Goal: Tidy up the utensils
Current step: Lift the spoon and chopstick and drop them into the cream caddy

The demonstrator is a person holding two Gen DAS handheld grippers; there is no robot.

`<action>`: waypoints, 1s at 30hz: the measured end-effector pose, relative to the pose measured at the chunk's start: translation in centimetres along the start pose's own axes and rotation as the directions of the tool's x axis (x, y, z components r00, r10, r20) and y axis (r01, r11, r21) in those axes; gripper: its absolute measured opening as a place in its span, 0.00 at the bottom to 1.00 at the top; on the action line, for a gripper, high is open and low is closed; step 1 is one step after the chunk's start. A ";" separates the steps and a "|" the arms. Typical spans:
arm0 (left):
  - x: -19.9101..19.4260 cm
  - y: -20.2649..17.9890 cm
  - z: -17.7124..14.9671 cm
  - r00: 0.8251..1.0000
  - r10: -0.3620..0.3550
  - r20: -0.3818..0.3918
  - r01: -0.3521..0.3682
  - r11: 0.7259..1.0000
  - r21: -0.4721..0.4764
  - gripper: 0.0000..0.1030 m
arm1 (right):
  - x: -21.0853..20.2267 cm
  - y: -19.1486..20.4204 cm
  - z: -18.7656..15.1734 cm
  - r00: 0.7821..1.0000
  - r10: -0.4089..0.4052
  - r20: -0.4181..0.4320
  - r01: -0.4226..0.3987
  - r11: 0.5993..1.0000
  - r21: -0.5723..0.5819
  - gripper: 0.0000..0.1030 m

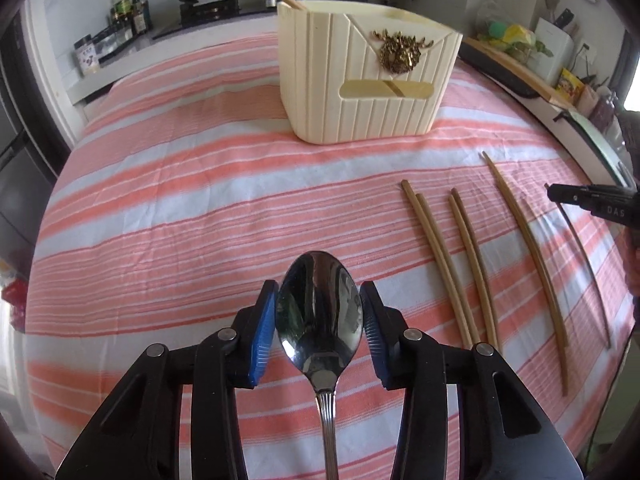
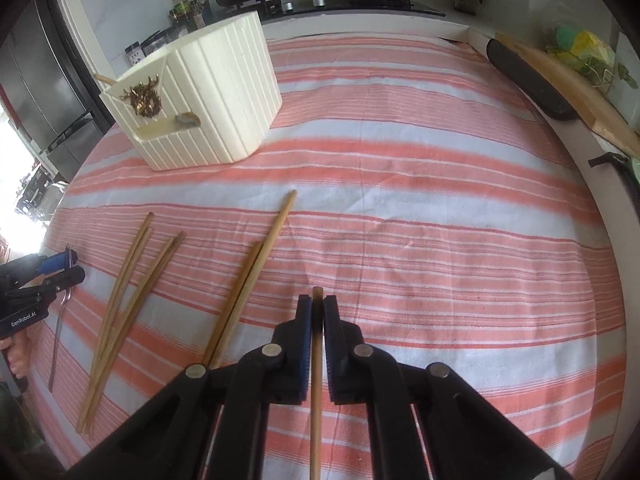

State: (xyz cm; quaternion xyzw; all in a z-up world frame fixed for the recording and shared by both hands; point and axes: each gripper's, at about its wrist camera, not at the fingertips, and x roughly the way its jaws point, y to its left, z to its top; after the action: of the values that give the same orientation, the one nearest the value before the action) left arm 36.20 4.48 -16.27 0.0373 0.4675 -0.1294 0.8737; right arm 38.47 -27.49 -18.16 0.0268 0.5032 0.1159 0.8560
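A: While the left gripper (image 1: 320,312) pinches the spoon (image 1: 320,312) bowl between its pads, handle trailing near, where is the right?

B: Right gripper (image 2: 318,312) clamped on one chopstick (image 2: 316,392); holder (image 2: 224,92) far left.

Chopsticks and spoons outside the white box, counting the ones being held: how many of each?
Chopsticks: 7
Spoons: 1
Total: 8
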 end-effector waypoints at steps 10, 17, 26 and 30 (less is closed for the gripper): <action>-9.8 0.4 0.4 0.980 -0.018 0.196 0.023 1.000 -0.021 0.40 | -11.9 2.7 -0.2 0.971 0.086 0.224 -0.076 0.996 -0.054 0.06; -13.9 -0.2 0.0 0.961 -0.044 0.274 0.049 0.999 -0.010 0.40 | -18.4 4.5 -2.2 0.931 0.108 0.348 -0.076 0.992 -0.104 0.06; -15.7 -0.1 0.6 0.949 -0.052 0.312 0.066 0.997 -0.034 0.40 | -21.8 5.7 -2.4 0.889 0.105 0.446 -0.055 0.991 -0.122 0.05; -16.1 0.2 1.3 0.947 -0.056 0.318 0.075 0.996 -0.048 0.40 | -22.3 5.9 -1.5 0.877 0.108 0.467 -0.058 0.991 -0.121 0.05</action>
State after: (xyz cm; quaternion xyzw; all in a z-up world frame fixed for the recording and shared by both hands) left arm 28.76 7.51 -2.28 -0.0254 0.3261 -0.1485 0.9332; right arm 25.73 -26.91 1.07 0.0315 0.2710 0.1684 0.9472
